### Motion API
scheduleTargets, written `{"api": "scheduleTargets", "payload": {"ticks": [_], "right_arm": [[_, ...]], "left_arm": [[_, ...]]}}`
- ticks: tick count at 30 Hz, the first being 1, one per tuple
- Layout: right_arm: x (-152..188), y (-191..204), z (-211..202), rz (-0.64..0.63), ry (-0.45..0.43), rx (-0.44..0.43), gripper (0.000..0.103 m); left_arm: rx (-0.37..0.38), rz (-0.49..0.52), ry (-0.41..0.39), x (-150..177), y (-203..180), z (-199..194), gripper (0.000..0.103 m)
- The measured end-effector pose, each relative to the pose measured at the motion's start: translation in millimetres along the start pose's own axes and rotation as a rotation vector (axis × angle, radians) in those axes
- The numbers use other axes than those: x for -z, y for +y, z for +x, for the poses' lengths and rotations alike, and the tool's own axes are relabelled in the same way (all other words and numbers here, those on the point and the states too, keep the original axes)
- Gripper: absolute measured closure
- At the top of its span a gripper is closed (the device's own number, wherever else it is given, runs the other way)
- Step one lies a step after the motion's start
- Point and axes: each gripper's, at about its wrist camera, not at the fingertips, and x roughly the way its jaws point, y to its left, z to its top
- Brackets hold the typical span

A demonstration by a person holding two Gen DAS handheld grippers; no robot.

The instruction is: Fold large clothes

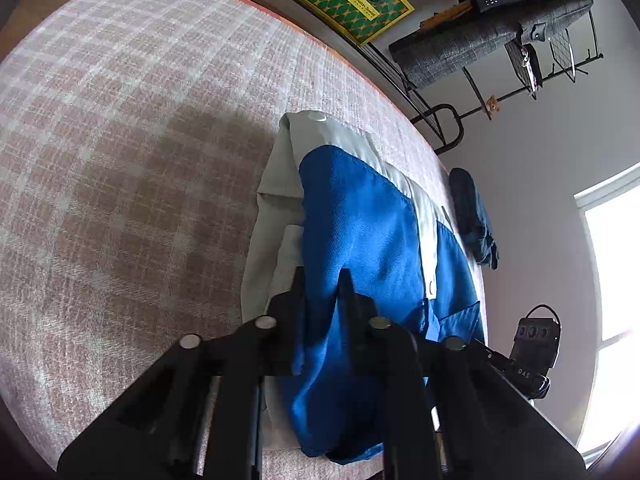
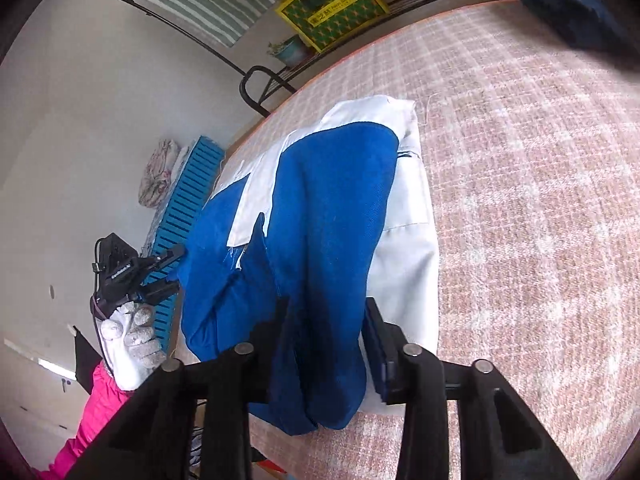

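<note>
Between the fingers of your left gripper [image 1: 320, 276] sits a fold of the blue and pale grey woven cotton work garment [image 1: 360, 240], and the narrow gap between the tips looks pinched onto that blue cloth. Your right gripper [image 2: 326, 306] also has a thick bunch of the same garment [image 2: 332, 208] between its fingers; these stand wider apart, the bundle fills the gap, and I judge it held, though whether the pads press firmly cannot be seen. The cloth looks soft and limp yet fairly heavy for its bulk: it sags and creases where it hangs from your grippers, so it should drape rather than hold a line. Take it at the seams or the doubled edges, where the layers are thickest, since a single layer would likely slip out. Just ahead of both grippers the rest of the garment lies in a loose, partly folded heap on the pink and white checked woven surface [image 1: 140, 140], grey panels toward the far end. Well beyond, a dark blue folded cloth [image 1: 474, 216] rests at the far edge, and a black metal rack [image 1: 520, 60] with a yellow and green patterned bag [image 1: 356, 0] stands behind.
</note>
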Motion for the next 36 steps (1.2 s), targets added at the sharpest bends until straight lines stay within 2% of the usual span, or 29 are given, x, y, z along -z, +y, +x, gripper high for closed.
{"api": "scheduleTargets", "payload": {"ticks": [1, 3, 5, 7, 8, 12, 17, 19, 21, 23, 25, 28, 30, 31, 34, 36], "right_arm": [[-1.0, 0.2, 0.6, -0.008, -0.003, 0.019, 0.101], [-2.9, 2.6, -6.3, -0.023, -0.014, 0.042, 0.102], [-5.6, 4.6, -21.7, -0.025, -0.038, 0.012, 0.102], [-4.7, 0.6, -33.4, -0.024, -0.063, -0.037, 0.102], [-2.3, -6.1, -32.3, -0.008, -0.061, -0.04, 0.103], [18.3, -31.1, 11.1, 0.064, 0.067, 0.039, 0.103], [16.7, -3.7, -0.5, -0.069, 0.062, 0.138, 0.102], [10.0, 5.5, -12.2, -0.128, 0.051, 0.192, 0.089], [5.6, 16.5, -31.7, -0.176, 0.009, 0.22, 0.075], [0.5, 31.9, -49.0, -0.248, -0.051, 0.235, 0.069], [-7.9, 46.4, -55.6, -0.312, -0.11, 0.267, 0.069], [-24.7, 63.9, -47.8, -0.365, -0.185, 0.246, 0.069], [-36.6, 76.4, -34.0, -0.406, -0.237, 0.271, 0.069], [-42.7, 82.6, -25.5, -0.424, -0.249, 0.274, 0.069], [-66.0, 88.3, -0.9, -0.423, -0.233, 0.266, 0.072], [-80.4, 87.1, 15.2, -0.404, -0.213, 0.257, 0.072]], "left_arm": [[0.003, -0.007, -0.009, 3.4, -0.9, -2.2, 0.098], [0.02, -0.027, -0.006, 13.5, -4.5, -10.7, 0.101], [0.01, 0.0, 0.0, 28.4, -12.3, -19.8, 0.101], [-0.037, 0.047, 0.008, 43.6, -16.5, -18.4, 0.101], [-0.087, 0.07, 0.011, 46.7, -14.5, -11.9, 0.101], [-0.171, 0.088, 0.036, 44.3, -0.9, 15.1, 0.101], [-0.251, 0.208, 0.023, 47.4, -19.1, 5.6, 0.099], [-0.302, 0.265, 0.009, 49.7, -27.5, -4.1, 0.097], [-0.361, 0.297, -0.035, 50.6, -35.5, -16.0, 0.09], [-0.402, 0.318, -0.086, 48.0, -45.6, -27.0, 0.089], [-0.371, 0.331, -0.139, 42.0, -60.0, -35.8, 0.088], [-0.34, 0.352, -0.177, 23.9, -82.9, -31.5, 0.088], [-0.341, 0.355, -0.195, 12.9, -92.6, -22.4, 0.078], [-0.344, 0.356, -0.204, 7.1, -96.7, -16.1, 0.068], [-0.38, 0.41, -0.203, -7.6, -105.0, 8.0, 0.067], [-0.39, 0.435, -0.172, -14.3, -104.7, 28.0, 0.067]]}}
